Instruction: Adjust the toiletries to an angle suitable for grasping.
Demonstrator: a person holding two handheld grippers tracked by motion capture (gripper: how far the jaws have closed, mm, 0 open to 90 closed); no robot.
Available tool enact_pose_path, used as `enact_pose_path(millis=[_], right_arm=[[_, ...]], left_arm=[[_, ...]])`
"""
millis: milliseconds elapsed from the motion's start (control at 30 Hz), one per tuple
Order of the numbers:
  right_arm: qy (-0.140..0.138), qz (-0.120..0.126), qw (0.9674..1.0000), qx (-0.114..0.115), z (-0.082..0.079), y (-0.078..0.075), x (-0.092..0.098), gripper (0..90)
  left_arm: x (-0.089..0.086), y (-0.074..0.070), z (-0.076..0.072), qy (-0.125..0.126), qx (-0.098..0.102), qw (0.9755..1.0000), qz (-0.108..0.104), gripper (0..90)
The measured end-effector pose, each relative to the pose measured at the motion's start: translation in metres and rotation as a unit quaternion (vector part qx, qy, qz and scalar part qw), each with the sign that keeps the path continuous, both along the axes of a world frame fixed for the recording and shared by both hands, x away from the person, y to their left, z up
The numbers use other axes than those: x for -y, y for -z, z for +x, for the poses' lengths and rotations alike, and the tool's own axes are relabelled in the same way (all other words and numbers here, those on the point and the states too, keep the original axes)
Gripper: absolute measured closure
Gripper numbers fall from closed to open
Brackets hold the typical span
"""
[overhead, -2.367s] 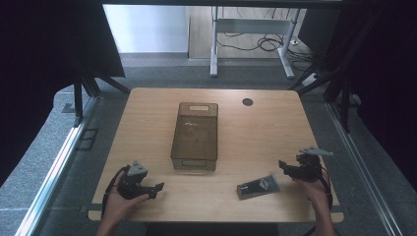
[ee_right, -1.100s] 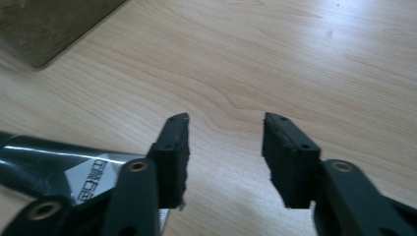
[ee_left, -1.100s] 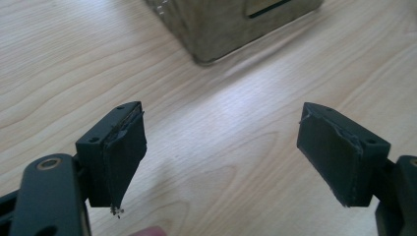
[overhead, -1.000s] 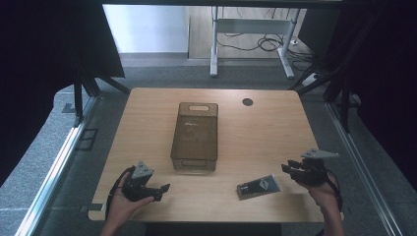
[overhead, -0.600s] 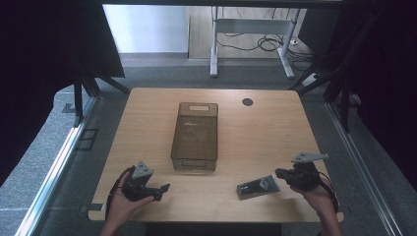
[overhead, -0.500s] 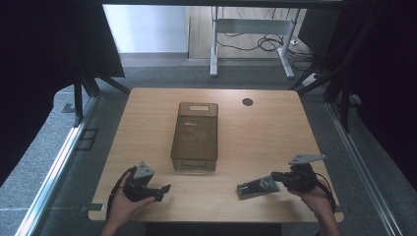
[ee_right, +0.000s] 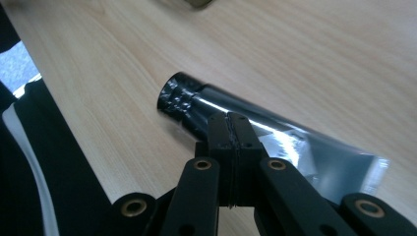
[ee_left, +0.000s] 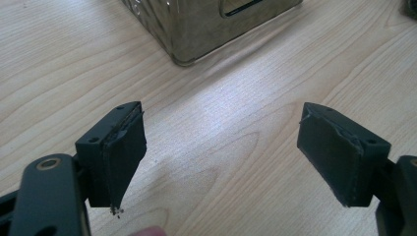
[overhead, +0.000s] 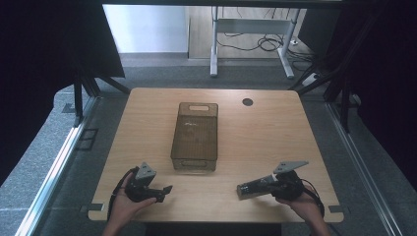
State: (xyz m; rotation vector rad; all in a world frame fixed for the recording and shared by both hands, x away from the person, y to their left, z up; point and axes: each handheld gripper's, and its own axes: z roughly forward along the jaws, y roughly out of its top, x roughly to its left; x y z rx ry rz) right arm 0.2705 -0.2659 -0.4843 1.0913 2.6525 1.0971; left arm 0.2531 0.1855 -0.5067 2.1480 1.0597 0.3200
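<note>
From the high view, the wooden tabletop [overhead: 275,137] carries a translucent brown bin [overhead: 195,135] standing lengthwise near its middle, with a small dark round hole [overhead: 247,102] in the wood beyond it to the right. Near the front edge on the right lies a black tube [overhead: 254,187], flat on the wood, its capped end pointing toward the left. The right gripper [overhead: 273,184] sits at the tube's flat end and overlaps it. The left gripper [overhead: 164,189] rests near the front left corner, well apart from the tube and just in front of the bin's near end.

In the left gripper view, the jaws stand wide apart with bare wood between them and nothing held. The corner of the bin [ee_left: 206,24] shows ahead at the top.

In the right gripper view, the jaws are pressed fully together, pad against pad, directly above the black tube [ee_right: 236,123]. The tube lies across the view, its round black cap [ee_right: 178,98] toward the upper left and its flattened, shiny crimped end toward the lower right. Whether the closed jaws pinch any of the tube's skin cannot be told; they sit over its middle, at or just above its surface.
</note>
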Motion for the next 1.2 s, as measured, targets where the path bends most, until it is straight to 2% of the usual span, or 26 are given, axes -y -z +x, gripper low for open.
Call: enact_pose_path(millis=[67, 233, 333, 367, 400, 433, 900, 1200], right_arm=[[-0.004, -0.003, 1.0, -0.003, 0.0, 0.002, -0.003, 89.8], [-0.037, -0.017, 0.9991, -0.012, -0.004, 0.008, -0.024, 89.9], [-0.047, -0.011, 0.9987, -0.017, -0.006, 0.008, -0.03, 89.9], [-0.062, -0.002, 0.9978, -0.025, -0.008, 0.009, -0.037, 90.0], [-0.062, -0.002, 0.9978, -0.025, -0.008, 0.009, -0.037, 90.0], [-0.065, -0.012, 0.9974, -0.028, -0.008, 0.013, -0.042, 90.0], [-0.08, -0.033, 0.9955, -0.038, -0.009, 0.023, -0.057, 90.0], [-0.072, -0.03, 0.9964, -0.034, -0.004, 0.026, -0.057, 90.0]], left_arm=[[0.0, 0.0, 0.0, 0.0, 0.0, 1.0, 0.0, 18.9], [0.0, -0.001, -0.001, 0.002, 0.002, 1.0, 0.0, 18.9], [0.0, -0.001, -0.001, 0.003, 0.002, 1.0, 0.0, 18.9], [0.001, -0.001, -0.001, 0.003, 0.002, 1.0, 0.001, 18.9], [0.001, -0.001, -0.001, 0.004, 0.002, 1.0, 0.001, 18.9], [0.001, -0.001, -0.001, 0.004, 0.001, 1.0, 0.002, 18.9], [0.003, 0.0, -0.001, 0.008, 0.0, 1.0, 0.003, 18.9], [0.001, 0.0, -0.001, 0.005, 0.0, 1.0, 0.004, 18.9]])
